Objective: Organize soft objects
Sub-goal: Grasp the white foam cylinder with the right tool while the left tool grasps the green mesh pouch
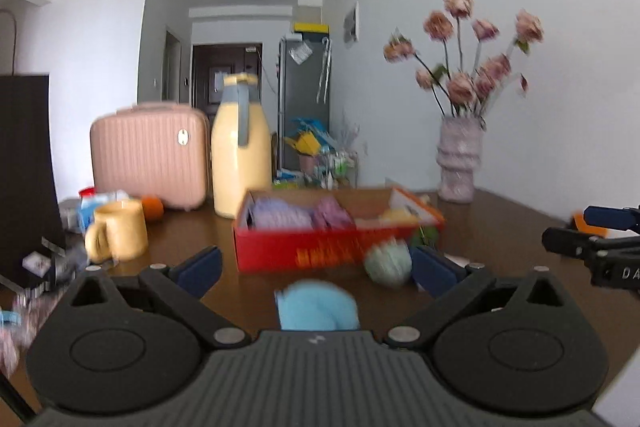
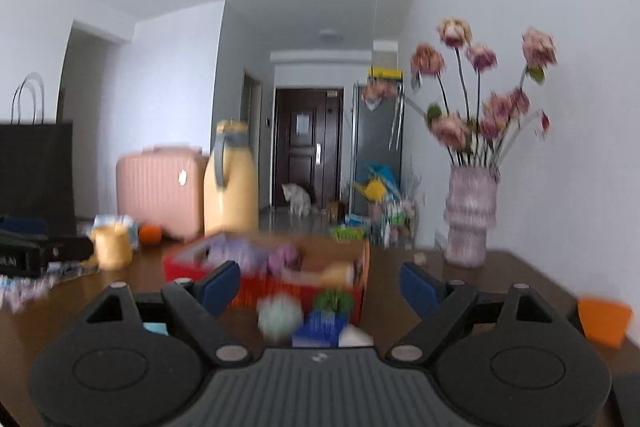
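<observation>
Take the red cardboard box [image 1: 320, 239] as your reference. It sits open on the brown table [image 1: 500, 227] and already holds a lavender bundle [image 1: 280, 213], a pink-purple bundle [image 1: 332, 211] and a pale yellow item [image 1: 394, 215]; blur prevents a firmer identification.

Loose soft items lie on your side of the box. A light blue soft ball [image 1: 318, 307] rests on the table in front of the box, directly ahead of the left gripper [image 1: 316, 267] and low between its fingers. A pale green soft ball [image 1: 388, 263] lies just beside the box's front wall, near its right end. The right wrist view shows something dark green [image 2: 334, 301] and a blue item [image 2: 320, 327] close by.

Both claws stand wide apart and hold nothing. The right gripper [image 2: 320, 285] faces the pale green ball and the box's right end.

The step in hand appears to be picking up the blue ball with the left gripper.

1. Slow down; both views are smeared by motion.
2. Lower the left gripper until the ball sits centred between the blue pads [image 1: 200, 267].
3. Close gently, since a soft ball will likely squash and may slip out sideways.
4. Lift above the box's front wall before moving over the free space.
5. Keep the right gripper away from the vase of flowers [image 2: 470, 215], standing behind and to the right of the box.
</observation>
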A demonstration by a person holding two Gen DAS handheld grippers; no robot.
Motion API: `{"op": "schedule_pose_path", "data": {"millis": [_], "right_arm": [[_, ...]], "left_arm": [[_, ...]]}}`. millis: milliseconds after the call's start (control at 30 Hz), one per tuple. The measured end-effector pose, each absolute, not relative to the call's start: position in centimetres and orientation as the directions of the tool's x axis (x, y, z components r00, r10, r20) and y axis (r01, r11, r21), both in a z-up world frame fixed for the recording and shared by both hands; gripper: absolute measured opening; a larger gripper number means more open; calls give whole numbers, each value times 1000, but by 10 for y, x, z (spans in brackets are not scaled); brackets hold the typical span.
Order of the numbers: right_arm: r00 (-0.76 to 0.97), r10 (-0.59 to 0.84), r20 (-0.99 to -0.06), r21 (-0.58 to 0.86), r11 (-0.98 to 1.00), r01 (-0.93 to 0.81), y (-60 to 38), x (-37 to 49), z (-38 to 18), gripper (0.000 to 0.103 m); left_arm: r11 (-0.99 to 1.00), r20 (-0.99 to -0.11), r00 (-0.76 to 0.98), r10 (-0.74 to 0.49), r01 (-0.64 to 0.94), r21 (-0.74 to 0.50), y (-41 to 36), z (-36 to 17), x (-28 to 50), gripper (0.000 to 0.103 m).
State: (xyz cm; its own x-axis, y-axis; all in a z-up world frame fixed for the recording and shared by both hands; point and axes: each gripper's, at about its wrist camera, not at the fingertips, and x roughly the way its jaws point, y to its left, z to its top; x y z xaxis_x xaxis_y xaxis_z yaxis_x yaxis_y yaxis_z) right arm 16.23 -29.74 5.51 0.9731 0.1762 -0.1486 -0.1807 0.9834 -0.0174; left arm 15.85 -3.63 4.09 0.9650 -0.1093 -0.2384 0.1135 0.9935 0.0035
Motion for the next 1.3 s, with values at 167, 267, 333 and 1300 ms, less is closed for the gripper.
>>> {"op": "schedule_pose_path", "data": {"millis": [167, 267, 333, 1300], "right_arm": [[955, 175, -240, -9, 983, -182, -299, 127, 10, 86], [935, 180, -304, -4, 982, -190, -299, 125, -7, 85], [932, 169, -320, -4, 984, -180, -299, 131, -10, 85], [827, 282, -486, 89, 958, -274, -312, 357, -5, 77]], "left_arm": [[989, -325, 935, -145, 146, -22, -42, 15, 146, 103], [988, -352, 925, -147, 154, -9, -48, 13, 158, 103], [989, -356, 923, -144, 149, -13, -51, 13, 170, 103], [972, -564, 793, -229, 160, -170, -119, -31, 424, 59]]}}
